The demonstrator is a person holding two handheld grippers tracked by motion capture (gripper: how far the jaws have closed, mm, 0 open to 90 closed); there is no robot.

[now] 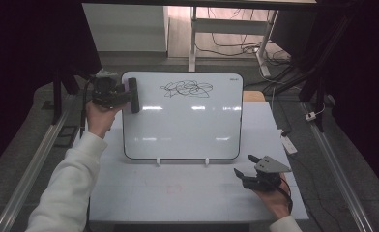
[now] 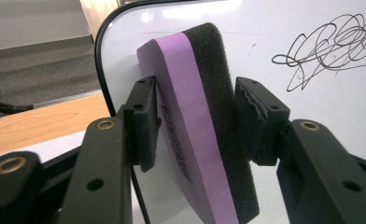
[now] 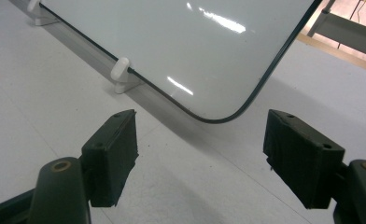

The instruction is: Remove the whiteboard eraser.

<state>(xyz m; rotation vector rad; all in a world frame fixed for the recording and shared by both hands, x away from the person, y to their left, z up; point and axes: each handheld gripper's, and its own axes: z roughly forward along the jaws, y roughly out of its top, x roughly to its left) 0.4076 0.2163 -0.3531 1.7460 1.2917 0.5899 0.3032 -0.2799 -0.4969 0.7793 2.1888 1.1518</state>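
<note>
Left gripper [image 1: 131, 95] raised at far left, forearm in a white sleeve [image 1: 66, 188] reaching forward and up from the bottom edge, hand [image 1: 99, 118] wrapped under the gripper body. Jaws clamped on an eraser [image 2: 204, 121], one on each flat side. Right gripper [image 1: 245, 166] low at near right, held by the right hand [image 1: 274, 200], pointing left and forward. Jaws spread wide, nothing between them.

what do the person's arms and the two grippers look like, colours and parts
Both grippers are black. The left gripper has squared jaw blocks with screw holes and brass-coloured pivots. The right gripper carries a grey three-cornered plate and a black cable. The sleeves are white.
</note>
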